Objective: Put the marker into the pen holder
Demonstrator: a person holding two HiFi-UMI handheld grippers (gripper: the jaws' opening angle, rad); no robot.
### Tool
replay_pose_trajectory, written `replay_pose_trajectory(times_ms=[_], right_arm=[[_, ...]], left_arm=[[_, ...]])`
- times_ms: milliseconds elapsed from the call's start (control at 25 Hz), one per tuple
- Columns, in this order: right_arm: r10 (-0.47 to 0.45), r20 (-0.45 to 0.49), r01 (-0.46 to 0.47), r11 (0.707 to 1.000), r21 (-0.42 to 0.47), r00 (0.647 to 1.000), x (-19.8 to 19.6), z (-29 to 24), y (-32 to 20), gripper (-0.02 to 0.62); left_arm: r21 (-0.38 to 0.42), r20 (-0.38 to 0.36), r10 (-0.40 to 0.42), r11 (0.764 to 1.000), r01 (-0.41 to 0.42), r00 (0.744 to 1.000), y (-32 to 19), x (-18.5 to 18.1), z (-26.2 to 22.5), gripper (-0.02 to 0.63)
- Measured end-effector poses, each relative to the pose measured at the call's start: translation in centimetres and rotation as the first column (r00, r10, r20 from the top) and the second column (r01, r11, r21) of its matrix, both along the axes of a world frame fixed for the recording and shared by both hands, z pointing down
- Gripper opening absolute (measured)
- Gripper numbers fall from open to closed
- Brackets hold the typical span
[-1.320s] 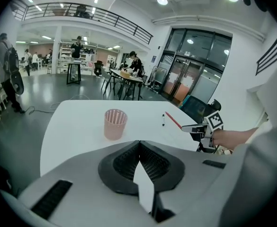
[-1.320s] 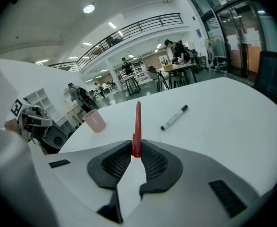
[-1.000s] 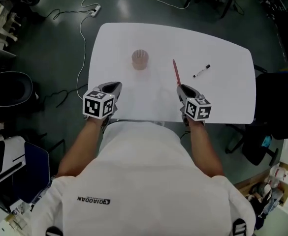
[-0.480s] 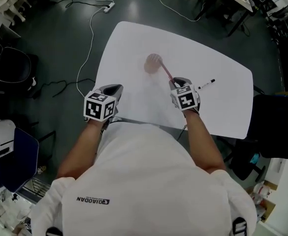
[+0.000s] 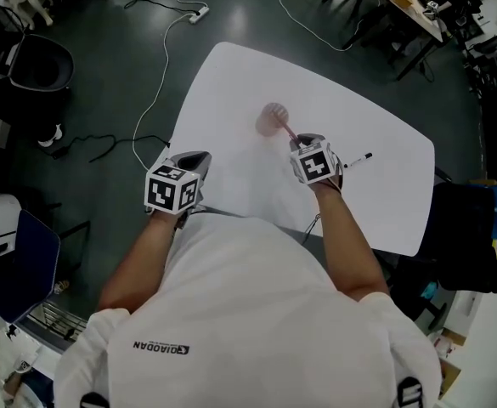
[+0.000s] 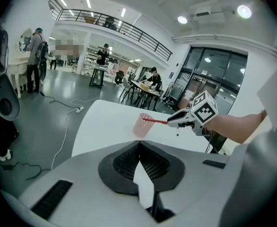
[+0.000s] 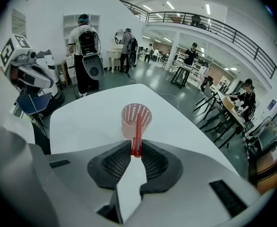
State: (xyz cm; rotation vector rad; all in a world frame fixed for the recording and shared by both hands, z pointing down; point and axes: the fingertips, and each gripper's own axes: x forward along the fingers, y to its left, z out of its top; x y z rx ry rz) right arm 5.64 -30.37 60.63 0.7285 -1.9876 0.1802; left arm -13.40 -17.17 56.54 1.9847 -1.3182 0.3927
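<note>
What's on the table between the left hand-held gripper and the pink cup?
Nothing. Just bare white table between the left hand-held gripper and the pink cup, in the head view and left gripper view.

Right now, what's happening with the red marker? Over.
Right gripper shut on red marker. Tip at mouth of pink pen holder, not released. Left gripper shut, empty. Black marker lies aside, path clear.
</note>
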Motion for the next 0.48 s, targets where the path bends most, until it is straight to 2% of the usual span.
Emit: replay_pose_trajectory(times_ms=[280,480], right_arm=[[0.0,0.021,0.0,1.0,-0.018,1.0,-1.8,0.2,-0.6,0.086],[0.016,0.046,-0.016,1.0,-0.001,0.999,-1.4,-0.2,-0.8,0.092]], left_arm=[[0.003,0.017,0.019,1.0,-0.02,1.0,0.2,-0.1,-0.1,0.028],[-0.003,0.018,0.028,1.0,-0.028,0.999,0.3,0.5,0.0,0.028]])
